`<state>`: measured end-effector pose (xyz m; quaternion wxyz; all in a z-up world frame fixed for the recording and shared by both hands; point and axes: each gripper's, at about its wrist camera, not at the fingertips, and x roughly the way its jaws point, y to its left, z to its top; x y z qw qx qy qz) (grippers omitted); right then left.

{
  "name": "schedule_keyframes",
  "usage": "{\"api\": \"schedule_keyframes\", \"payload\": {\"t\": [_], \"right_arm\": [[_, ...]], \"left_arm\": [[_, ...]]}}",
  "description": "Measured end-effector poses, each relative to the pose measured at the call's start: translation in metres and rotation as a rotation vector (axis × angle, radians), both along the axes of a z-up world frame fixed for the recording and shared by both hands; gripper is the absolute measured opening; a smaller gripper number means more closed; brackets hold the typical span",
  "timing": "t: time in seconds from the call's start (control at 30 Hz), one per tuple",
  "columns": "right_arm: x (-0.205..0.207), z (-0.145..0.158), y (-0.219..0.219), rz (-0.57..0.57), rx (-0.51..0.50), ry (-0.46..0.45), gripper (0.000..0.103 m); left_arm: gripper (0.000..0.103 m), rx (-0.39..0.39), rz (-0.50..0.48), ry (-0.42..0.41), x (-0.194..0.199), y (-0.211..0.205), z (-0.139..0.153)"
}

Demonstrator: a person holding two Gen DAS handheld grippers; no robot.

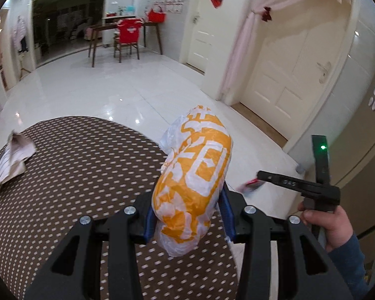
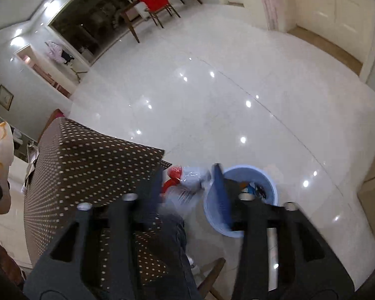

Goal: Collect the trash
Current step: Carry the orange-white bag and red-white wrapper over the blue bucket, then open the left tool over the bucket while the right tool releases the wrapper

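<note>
The left tool [image 1: 188, 216] is clamped on a crumpled orange-and-white plastic bag [image 1: 195, 175], its blue pads [image 1: 148, 225] pressing the bag's lower part from both sides while the rest of the bag sticks up and away over the edge of the brown dotted surface [image 1: 75, 165]. At the far left of that surface lies a crumpled sheet of paper [image 1: 10, 160]. To the right of the bag, past the surface's edge, a hand [image 1: 325, 225] in a dark blue sleeve grips the other handheld unit, a green light glowing on it.

In the right wrist view, the right tool [image 2: 187, 190] stands about half open with nothing pressed between its pads; a red-and-white wrapper [image 2: 185, 177] shows in the gap between the fingers, blurred, apart from both. It sits just beside the corner of the dotted surface and just left of a light blue bin [image 2: 270, 187] on the glossy white floor [image 2: 212, 100]. The bin has dark scraps inside. The orange-and-white bag shows at the far left edge, beyond the surface
</note>
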<state>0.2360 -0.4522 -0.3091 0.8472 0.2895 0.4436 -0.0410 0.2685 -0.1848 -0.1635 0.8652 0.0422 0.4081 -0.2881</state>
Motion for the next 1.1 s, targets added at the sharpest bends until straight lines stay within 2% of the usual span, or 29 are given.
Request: {"api": "schedule_keyframes", "payload": {"t": [0.03, 0.13, 0.23, 0.37, 0.67, 0.77, 0.87, 1.0, 1.1], "right_arm": [[-0.001, -0.004, -0.005, -0.011, 0.009, 0.005, 0.06], [-0.008, -0.01, -0.019, -0.038, 0.019, 0.014, 0.067], [-0.016, -0.009, -0.027, -0.057, 0.026, 0.006, 0.079], [-0.027, -0.005, -0.047, -0.098, 0.04, -0.012, 0.088], [-0.046, 0.018, -0.079, -0.177, 0.042, -0.07, 0.089], [-0.046, 0.023, -0.08, -0.19, 0.046, -0.087, 0.089], [-0.048, 0.025, -0.082, -0.193, 0.048, -0.099, 0.089], [-0.045, 0.026, -0.079, -0.189, 0.051, -0.105, 0.09], [-0.042, 0.025, -0.076, -0.185, 0.051, -0.102, 0.094]], "left_arm": [[0.042, 0.007, -0.015, 0.006, 0.001, -0.009, -0.002], [0.042, 0.017, -0.049, 0.019, 0.002, -0.029, -0.007], [0.042, 0.031, -0.088, 0.031, 0.002, -0.052, -0.013], [0.042, 0.049, -0.131, 0.06, 0.003, -0.078, -0.025], [0.043, 0.084, -0.223, 0.173, 0.009, -0.125, -0.064], [0.051, 0.115, -0.25, 0.224, 0.017, -0.14, -0.077], [0.087, 0.137, -0.246, 0.238, 0.024, -0.151, -0.085], [0.088, 0.144, -0.242, 0.206, 0.024, -0.15, -0.081], [0.089, 0.135, -0.227, 0.171, 0.022, -0.14, -0.072]]}}
